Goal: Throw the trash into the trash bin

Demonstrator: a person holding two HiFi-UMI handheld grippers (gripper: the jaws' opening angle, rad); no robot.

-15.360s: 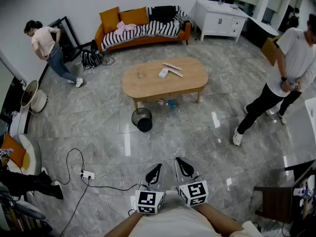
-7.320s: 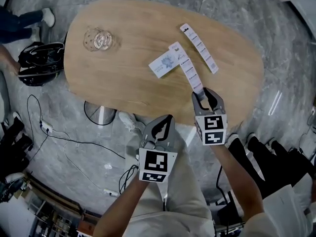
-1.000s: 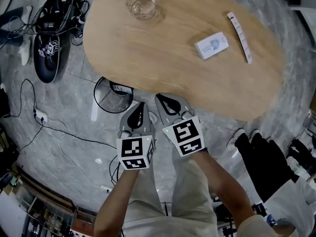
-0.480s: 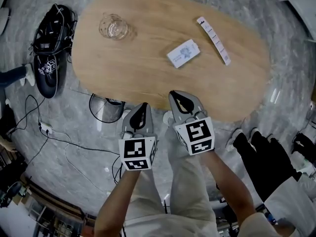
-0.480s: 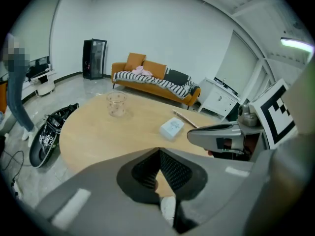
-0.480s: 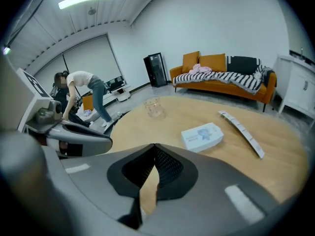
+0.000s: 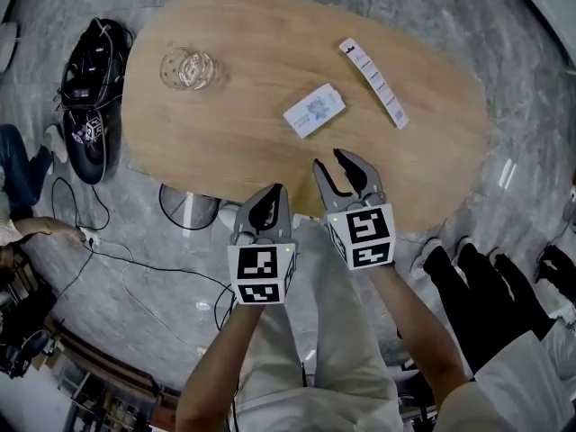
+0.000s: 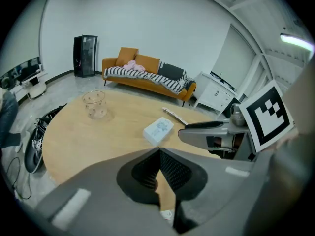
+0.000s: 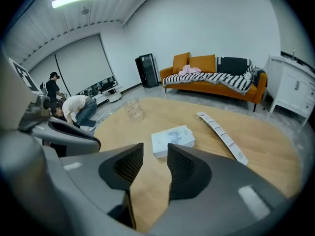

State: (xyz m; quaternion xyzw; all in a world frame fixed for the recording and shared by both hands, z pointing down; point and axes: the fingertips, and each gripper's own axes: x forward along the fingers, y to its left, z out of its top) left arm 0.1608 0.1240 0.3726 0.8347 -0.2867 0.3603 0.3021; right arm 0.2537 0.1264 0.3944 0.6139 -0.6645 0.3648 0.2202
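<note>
The white packet (image 7: 313,111) and strip (image 7: 373,82) are judged not yet binned; the left gripper (image 7: 273,194) is closed empty, and the right gripper (image 7: 329,161) has just been opened, with nothing between its jaws.

On the oval table (image 7: 234,147) the glass (image 7: 187,68) stands near the left end. The small flat box (image 7: 313,112) lies about in the middle, and the paper strip (image 7: 373,82) lies right of it, apart. Under the table's near edge, toward the left, sits what seems to be a trash bin (image 7: 171,207), partly hidden.
</note>
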